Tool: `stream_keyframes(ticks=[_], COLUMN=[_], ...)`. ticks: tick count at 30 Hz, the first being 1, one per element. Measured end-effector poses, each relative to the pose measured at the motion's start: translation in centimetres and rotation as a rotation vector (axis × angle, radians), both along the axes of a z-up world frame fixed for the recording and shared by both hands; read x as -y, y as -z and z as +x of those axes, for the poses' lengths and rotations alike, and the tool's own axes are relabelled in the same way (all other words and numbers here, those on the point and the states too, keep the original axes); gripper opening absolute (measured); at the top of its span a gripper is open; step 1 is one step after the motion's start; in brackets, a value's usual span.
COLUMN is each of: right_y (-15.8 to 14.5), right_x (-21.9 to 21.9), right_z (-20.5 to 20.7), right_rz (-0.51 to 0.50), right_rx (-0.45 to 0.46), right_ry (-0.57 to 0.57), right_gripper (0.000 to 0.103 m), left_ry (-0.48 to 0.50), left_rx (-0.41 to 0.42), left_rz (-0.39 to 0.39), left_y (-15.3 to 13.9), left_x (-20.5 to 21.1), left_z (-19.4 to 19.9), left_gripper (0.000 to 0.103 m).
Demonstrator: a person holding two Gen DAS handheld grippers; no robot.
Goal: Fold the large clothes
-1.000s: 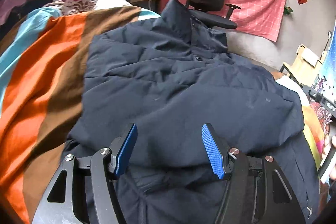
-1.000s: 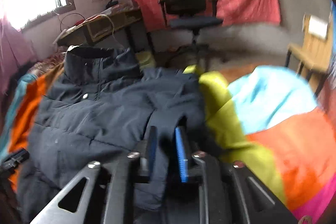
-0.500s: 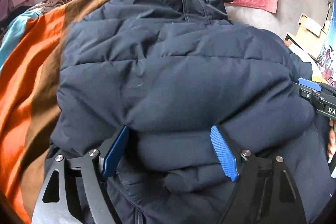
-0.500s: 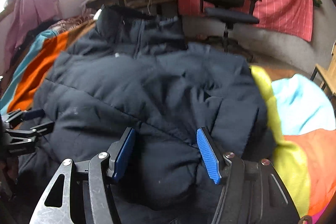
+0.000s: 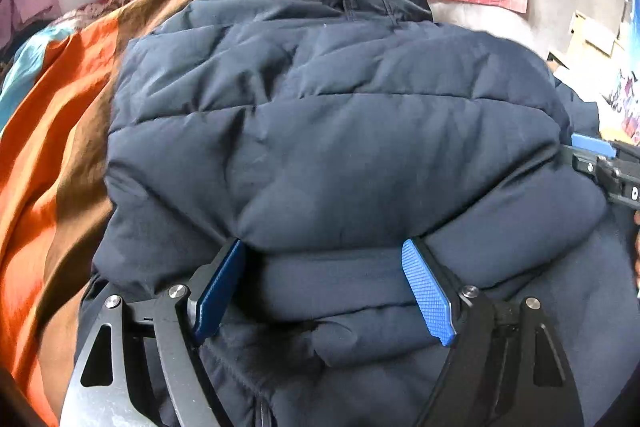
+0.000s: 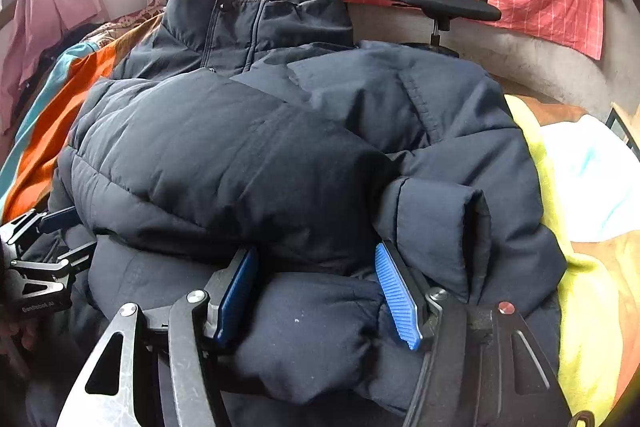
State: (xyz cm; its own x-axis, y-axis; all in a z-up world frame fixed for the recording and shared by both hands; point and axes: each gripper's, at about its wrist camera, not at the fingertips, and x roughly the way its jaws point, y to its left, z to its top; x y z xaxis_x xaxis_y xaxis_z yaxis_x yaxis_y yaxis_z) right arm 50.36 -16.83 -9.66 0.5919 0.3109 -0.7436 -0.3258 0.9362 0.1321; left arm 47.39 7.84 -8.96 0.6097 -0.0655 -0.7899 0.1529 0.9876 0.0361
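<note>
The big dark jacket [image 5: 336,147] lies folded on the striped blanket [image 5: 52,131]. The left gripper [image 5: 326,291] and right gripper [image 6: 316,291] stand open around puffy folds, holding nothing. Pat the bulges flat, then pull out slowly.

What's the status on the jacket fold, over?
Left gripper and right gripper open, puffy folds between pads. Navy jacket doubled over on striped blanket. Nothing blocking.

Striped bedspread [image 5: 52,131] (orange, brown) carries navy jacket [image 5: 328,131]
</note>
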Motion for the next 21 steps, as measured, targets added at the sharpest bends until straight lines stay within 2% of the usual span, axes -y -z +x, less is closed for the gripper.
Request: stream_keyframes(ticks=[3, 7, 9, 16, 19, 21], right_y=[-1.3, -4.2, -5.4, -8.5, -8.8, -8.9], right_x=[0.1, 0.1, 0.0, -0.4, -0.5, -0.7], right_z=[-0.9, -3.1, -4.3, -9.1, -10.3, -10.6], right_rz=[-0.011, -0.031, -0.055, -0.131, -0.136, -0.133], right_rx=[0.021, 0.035, 0.020, -0.061, -0.168, -0.240], right_ry=[-0.005, -0.020, -0.034, -0.029, -0.016, -0.008], right_gripper=[0.061, 0.077, 0.078, 0.085, 0.086, 0.086], left_ry=[-0.013, -0.012, -0.001, 0.115, 0.153, 0.158], left_rx=[-0.047, -0.097, -0.119, -0.244, -0.353, -0.396], left_rz=[-0.093, -0.240, -0.264, -0.186, -0.163, -0.152], left_y=[-1.5, -3.3, -4.1, -5.5, -5.4, -5.5], left_x=[-0.7, -1.6, -1.7, -0.6, -0.9, -1.2], left_z=[-1.0, -3.3, -4.4, -8.7, -9.6, -9.7], left_gripper=[0.075, 0.076, 0.076, 0.076, 0.076, 0.076])
